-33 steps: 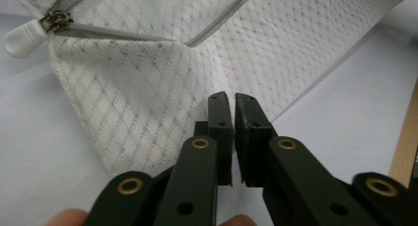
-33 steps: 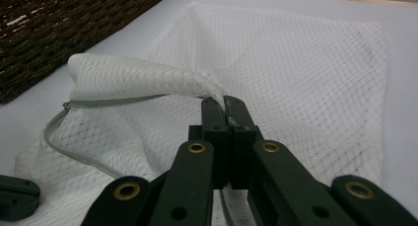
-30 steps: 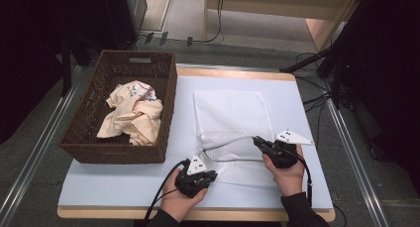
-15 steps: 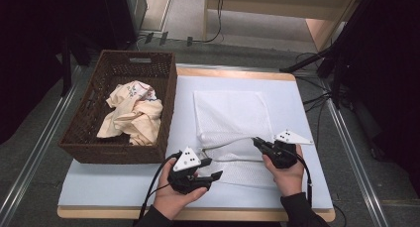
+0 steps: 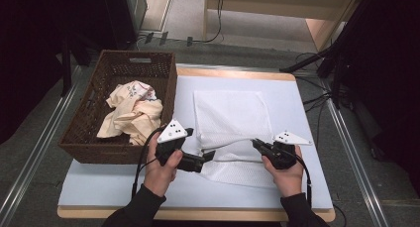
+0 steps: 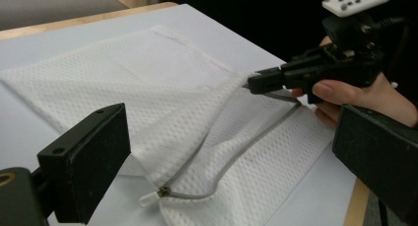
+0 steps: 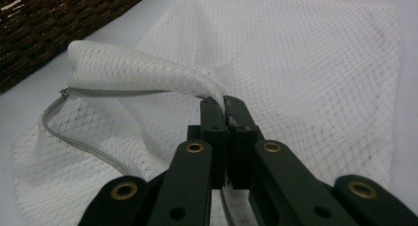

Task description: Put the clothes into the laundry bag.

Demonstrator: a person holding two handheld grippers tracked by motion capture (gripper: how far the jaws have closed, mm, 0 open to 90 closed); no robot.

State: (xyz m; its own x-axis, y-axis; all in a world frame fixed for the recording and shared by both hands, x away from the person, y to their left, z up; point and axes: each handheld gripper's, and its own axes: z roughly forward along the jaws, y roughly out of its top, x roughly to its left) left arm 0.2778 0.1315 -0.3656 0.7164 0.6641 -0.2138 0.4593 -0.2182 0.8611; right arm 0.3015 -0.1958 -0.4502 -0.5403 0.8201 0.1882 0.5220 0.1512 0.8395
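Note:
A white mesh laundry bag lies flat on the middle of the table, its mouth toward the person. My right gripper is shut on the upper edge of that mouth and holds it lifted off the lower layer. A grey zip runs along the open mouth to a slider at the bag's left corner. My left gripper is open, its jaws wide apart and pointing right at that corner, touching nothing.
A brown wicker basket stands at the table's left, just beside the left hand, with cream cloths crumpled inside. The white table mat is bare in front of the basket. Cables lie on the floor beyond the table.
The left gripper has drawn back a little to the left and turned, so its open jaws now point right at the bag's zip corner. The right gripper has kept its hold in place.

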